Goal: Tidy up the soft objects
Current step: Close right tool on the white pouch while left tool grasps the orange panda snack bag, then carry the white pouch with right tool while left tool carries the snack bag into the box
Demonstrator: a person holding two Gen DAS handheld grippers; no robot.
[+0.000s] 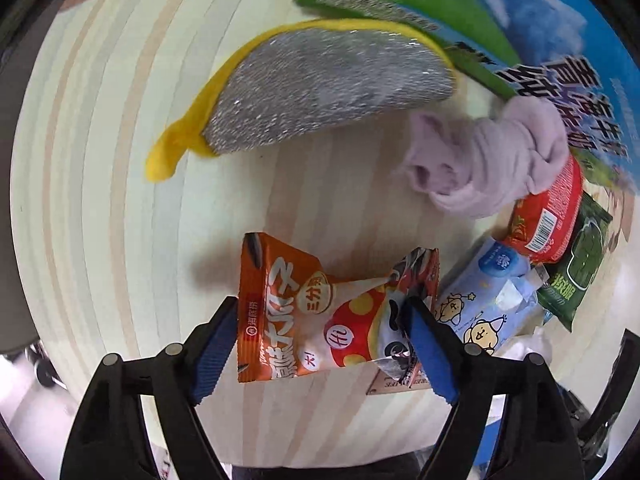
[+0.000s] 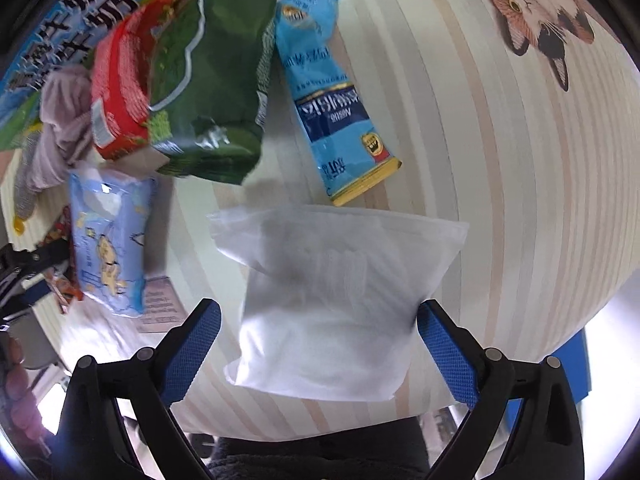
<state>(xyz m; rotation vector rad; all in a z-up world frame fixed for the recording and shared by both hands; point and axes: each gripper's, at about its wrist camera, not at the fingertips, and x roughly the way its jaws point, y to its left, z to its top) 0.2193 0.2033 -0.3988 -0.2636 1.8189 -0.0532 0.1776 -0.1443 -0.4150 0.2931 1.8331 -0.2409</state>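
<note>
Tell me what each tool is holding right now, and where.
Left tool straddles the orange snack packet; its right pad touches the crumpled end, a firm grip unclear. Right tool stands open around the white pouch, holding nothing.

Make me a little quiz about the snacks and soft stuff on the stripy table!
1. True or false: the white pouch lies between the fingers of the right hand-held gripper.
2. Which packet sits between the fingers of the left hand-held gripper?
A. orange snack packet
B. blue sachet
C. green bag
3. Fill in: the silver scouring pad has a ____ edge.

Key: 1 true; 2 A; 3 yellow.
</note>
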